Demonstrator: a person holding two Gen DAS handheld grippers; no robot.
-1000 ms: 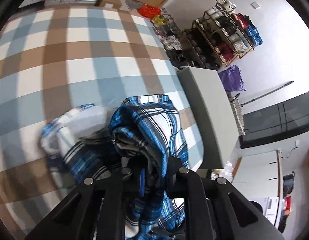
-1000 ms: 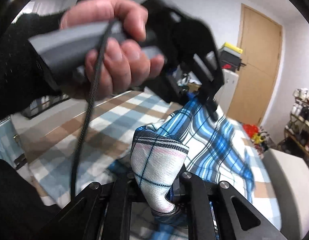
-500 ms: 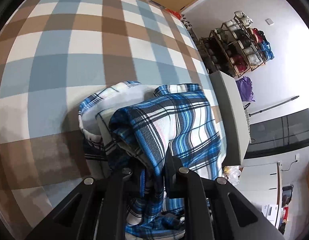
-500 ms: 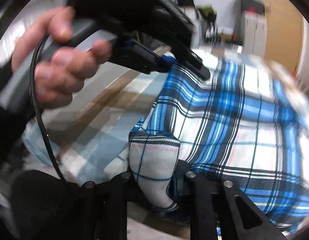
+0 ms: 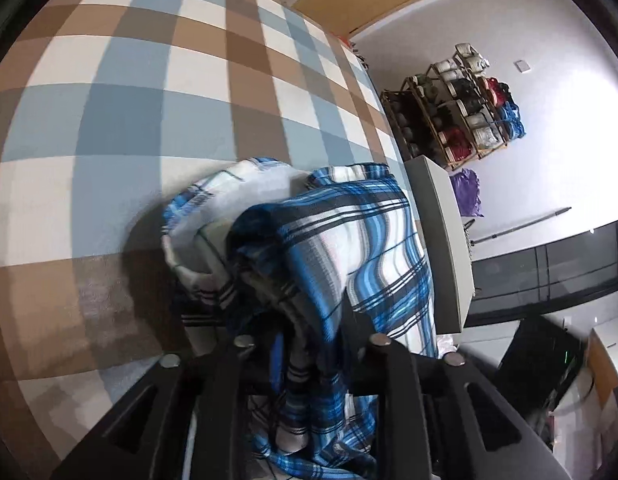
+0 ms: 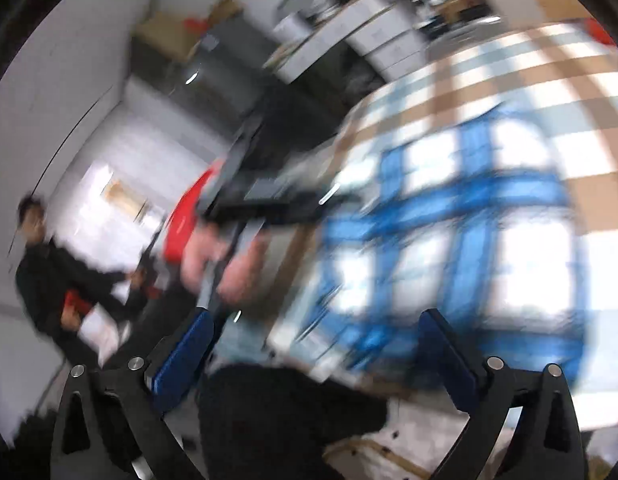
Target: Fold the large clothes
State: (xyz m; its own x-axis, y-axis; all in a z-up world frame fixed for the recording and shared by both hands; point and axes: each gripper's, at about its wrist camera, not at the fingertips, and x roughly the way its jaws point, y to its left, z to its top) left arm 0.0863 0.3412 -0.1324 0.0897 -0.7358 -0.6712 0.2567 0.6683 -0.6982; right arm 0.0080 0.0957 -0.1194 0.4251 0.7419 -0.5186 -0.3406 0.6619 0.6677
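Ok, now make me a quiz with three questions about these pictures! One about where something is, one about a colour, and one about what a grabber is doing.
1. Where does the plaid garment rest?
A. on the shoe rack
B. on the checked cover
C. on the floor

2. What colours is the garment mostly?
A. red and yellow
B. green and grey
C. blue and white

3. How is the right gripper?
A. wide open and empty
B. shut on the garment
C. out of sight

Answers:
1 B, because the brown, blue and white checks lie all around and under it.
2 C, because blue bands cross white squares in both views.
3 A, because its jaws have just been opening, its blue pads stand far apart, and nothing is between them.
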